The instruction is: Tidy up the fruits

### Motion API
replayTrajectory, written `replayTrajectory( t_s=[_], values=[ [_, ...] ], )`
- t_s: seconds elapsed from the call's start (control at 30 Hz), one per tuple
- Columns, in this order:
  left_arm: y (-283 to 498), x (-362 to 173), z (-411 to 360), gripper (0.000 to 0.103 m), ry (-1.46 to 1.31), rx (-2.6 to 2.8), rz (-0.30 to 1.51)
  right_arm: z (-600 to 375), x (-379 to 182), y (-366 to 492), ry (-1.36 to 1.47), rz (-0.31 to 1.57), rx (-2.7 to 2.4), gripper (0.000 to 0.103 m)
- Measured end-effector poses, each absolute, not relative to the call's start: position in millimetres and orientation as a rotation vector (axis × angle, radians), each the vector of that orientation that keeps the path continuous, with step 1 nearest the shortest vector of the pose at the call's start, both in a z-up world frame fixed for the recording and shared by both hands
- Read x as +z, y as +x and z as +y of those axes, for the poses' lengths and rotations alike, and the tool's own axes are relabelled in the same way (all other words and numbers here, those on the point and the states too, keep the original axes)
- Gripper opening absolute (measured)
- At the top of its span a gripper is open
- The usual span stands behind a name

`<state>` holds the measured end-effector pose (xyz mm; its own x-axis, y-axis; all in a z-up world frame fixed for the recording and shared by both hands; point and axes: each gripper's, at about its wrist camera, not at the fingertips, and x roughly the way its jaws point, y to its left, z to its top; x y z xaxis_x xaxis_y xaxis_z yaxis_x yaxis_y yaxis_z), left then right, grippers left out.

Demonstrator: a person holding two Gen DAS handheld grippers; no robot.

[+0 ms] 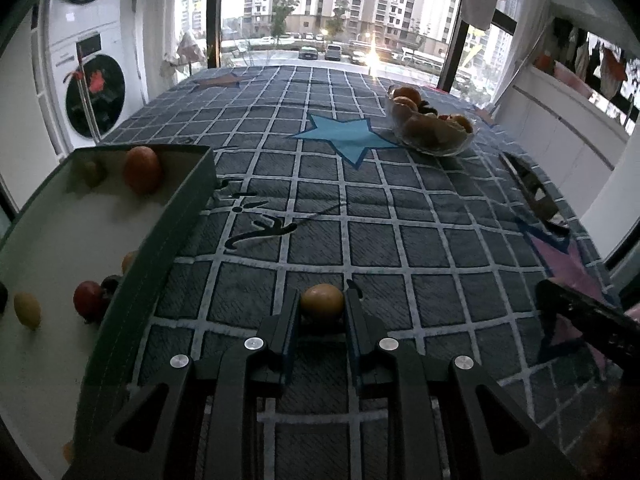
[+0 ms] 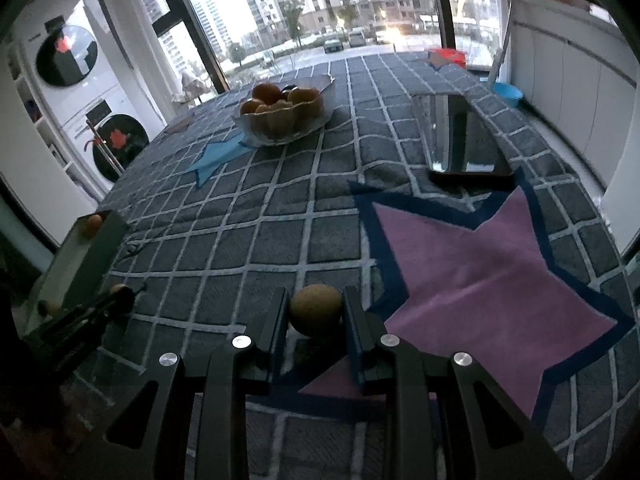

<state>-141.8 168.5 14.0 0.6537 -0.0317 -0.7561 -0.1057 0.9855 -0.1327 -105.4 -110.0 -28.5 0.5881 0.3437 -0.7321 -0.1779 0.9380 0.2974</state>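
Left gripper [image 1: 322, 306] was clamped on a small yellow-brown fruit [image 1: 322, 303], pads pressed vs both its sides, fruit just above the checked cloth [image 1: 400, 208]. Right gripper [image 2: 316, 312] likewise held a brown kiwi-like fruit [image 2: 316, 309] btw its fingers, jaws narrow, over the edge of the pink star patch [image 2: 488, 276].

Green box [image 1: 188, 216] w/ white inside sat just left of the left gripper. It held an orange fruit [image 1: 142, 169] and a greenish one [image 1: 93, 172] at the far end, and a red fruit [image 1: 89, 299], a yellow one [image 1: 27, 309] plus a dark item at the near end; kinds not clear.

Glass bowl [image 2: 280, 120] of orange-coloured fruit, w/ one dark piece, stood far across the cloth, beside the blue star [image 1: 344, 136]. Mirror-like tray [image 2: 460, 136] lay beyond the pink star, well apart from bowl.

Right gripper's tip also showed at the right edge of the left wrist view.
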Motion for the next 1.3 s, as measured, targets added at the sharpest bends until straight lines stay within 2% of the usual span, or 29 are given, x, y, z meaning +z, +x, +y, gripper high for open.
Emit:
replayTrajectory(
  t_s=[0.2,0.33,0.63,0.9,0.97,1.0,1.03,1.07,1.1,1.13,1.17,1.3],
  values=[
    [-159,54,189,0.023,-0.183,0.035,0.779,-86,-1,-108,0.165,0.909,0.346,0.029],
    [-175,72,228,0.023,-0.188,0.107,0.759,-46,21,-108,0.123,0.909,0.441,0.03],
    [-202,56,323,0.023,-0.215,0.378,0.85,92,33,-110,0.032,0.982,0.714,0.03],
    [-203,27,348,0.023,-0.258,0.427,0.937,175,22,-119,-0.112,1.056,0.796,0.031],
    [-203,21,350,0.023,-0.264,0.437,0.956,175,24,-122,-0.135,1.048,0.783,0.048],
    [-202,18,351,0.023,-0.271,0.445,0.97,174,27,-123,-0.14,1.041,0.78,0.066],
    [-203,18,350,0.023,-0.276,0.453,0.98,172,30,-125,-0.146,1.026,0.777,0.076],
    [-205,18,349,0.024,-0.278,0.454,0.97,170,34,-128,-0.157,1.01,0.772,0.077],
    [-206,19,349,0.043,-0.279,0.457,0.965,173,36,-128,-0.167,1.002,0.766,0.077],
    [-207,19,349,0.089,-0.285,0.466,0.962,172,39,-129,-0.179,0.997,0.761,0.077],
    [-208,21,351,0.103,-0.291,0.472,0.95,175,41,-125,-0.185,1.0,0.76,0.078],
    [-218,34,348,0.102,-0.278,0.478,0.881,171,44,-126,-0.177,1.024,0.752,0.083]
  ],
)
